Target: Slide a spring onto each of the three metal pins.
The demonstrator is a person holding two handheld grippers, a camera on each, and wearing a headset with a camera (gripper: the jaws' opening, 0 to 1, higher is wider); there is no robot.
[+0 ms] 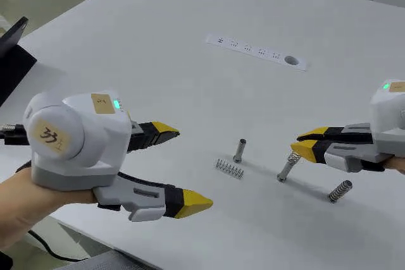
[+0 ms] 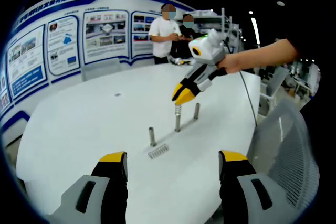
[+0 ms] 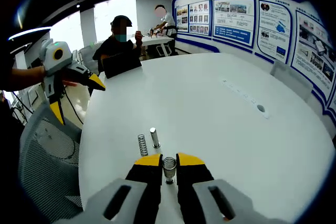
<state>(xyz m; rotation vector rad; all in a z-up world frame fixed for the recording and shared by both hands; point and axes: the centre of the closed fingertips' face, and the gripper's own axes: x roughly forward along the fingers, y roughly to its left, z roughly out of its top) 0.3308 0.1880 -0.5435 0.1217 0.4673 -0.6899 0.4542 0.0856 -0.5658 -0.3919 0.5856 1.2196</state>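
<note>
Near the white table's [image 1: 158, 61] front edge stands a bare metal pin [image 1: 239, 150] with a loose spring [image 1: 229, 168] lying beside it. To its right, a second pin [image 1: 285, 170] carries a spring [image 1: 293, 157] at its top. My right gripper [image 1: 302, 143] is shut on that spring [image 3: 169, 167], which sits between its yellow tips. Further right, a third pin [image 1: 340, 191] wears a spring along its length. My left gripper [image 1: 183, 167] hovers open and holds nothing, left of the pins. From it I see the loose spring [image 2: 157, 151] and the bare pin [image 2: 152, 136].
A white power strip [image 1: 256, 50] is set into the table further back. A black laptop [image 1: 12, 55] stands at the far left. A grey mesh chair [image 2: 283, 150] stands by the near edge. People [image 3: 122, 40] are beyond the table.
</note>
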